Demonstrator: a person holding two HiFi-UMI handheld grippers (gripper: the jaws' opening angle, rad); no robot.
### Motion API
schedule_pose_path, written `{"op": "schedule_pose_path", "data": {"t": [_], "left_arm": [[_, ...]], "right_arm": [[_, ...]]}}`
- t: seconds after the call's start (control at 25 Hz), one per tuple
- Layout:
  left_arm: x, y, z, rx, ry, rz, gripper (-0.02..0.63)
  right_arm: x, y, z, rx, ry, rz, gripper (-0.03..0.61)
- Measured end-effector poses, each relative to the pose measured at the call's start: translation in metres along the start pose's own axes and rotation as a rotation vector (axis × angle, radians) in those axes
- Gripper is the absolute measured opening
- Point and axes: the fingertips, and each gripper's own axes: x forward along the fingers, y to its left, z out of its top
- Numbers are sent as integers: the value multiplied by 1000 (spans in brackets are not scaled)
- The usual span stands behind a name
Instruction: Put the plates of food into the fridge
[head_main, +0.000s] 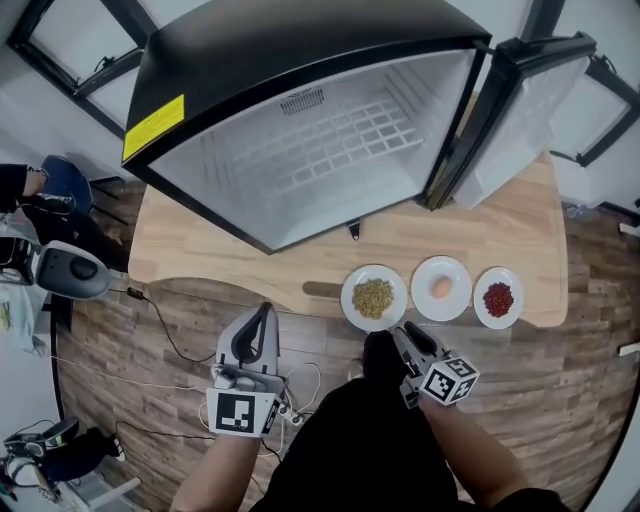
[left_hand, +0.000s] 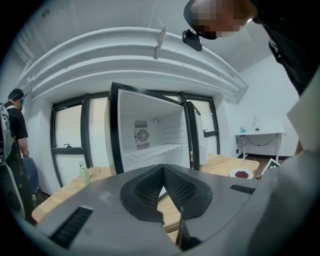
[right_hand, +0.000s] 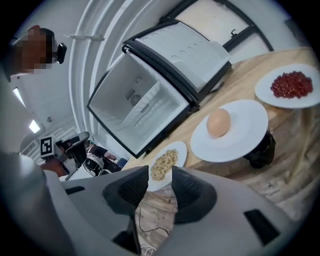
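Three white plates stand in a row along the wooden table's (head_main: 200, 250) front edge: one with yellowish grains (head_main: 373, 298) (right_hand: 167, 160), one with an egg (head_main: 441, 288) (right_hand: 230, 131), one with red beans (head_main: 498, 298) (right_hand: 292, 85) (left_hand: 242, 174). Behind them the small black fridge (head_main: 300, 130) (left_hand: 150, 135) (right_hand: 135, 107) stands open, and its wire shelf is bare. My right gripper (head_main: 398, 334) (right_hand: 160, 172) is open and holds nothing, just in front of and below the grain plate. My left gripper (head_main: 263, 318) (left_hand: 162, 170) is shut and holds nothing, off the table's front edge, pointing at the fridge.
The fridge door (head_main: 530, 100) swings out to the right, behind the egg and bean plates. A green bottle (left_hand: 84, 172) stands on the table's left part. Cables (head_main: 170, 345) run over the wood floor. A person (left_hand: 14, 125) stands at the far left beside some equipment (head_main: 70, 270).
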Motion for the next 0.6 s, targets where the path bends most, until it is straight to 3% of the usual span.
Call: {"op": "schedule_pose_path", "data": {"t": [0.32, 0.44, 0.6], "left_arm": [[7, 2, -13, 18, 47, 16, 5], [10, -1, -12, 27, 46, 12, 5], [8, 6, -7, 28, 39, 42, 5]], "right_arm": [[34, -31, -13, 259, -39, 19, 147], [38, -35, -11, 301, -52, 28, 146], [39, -31, -10, 358, -61, 50, 82]]}}
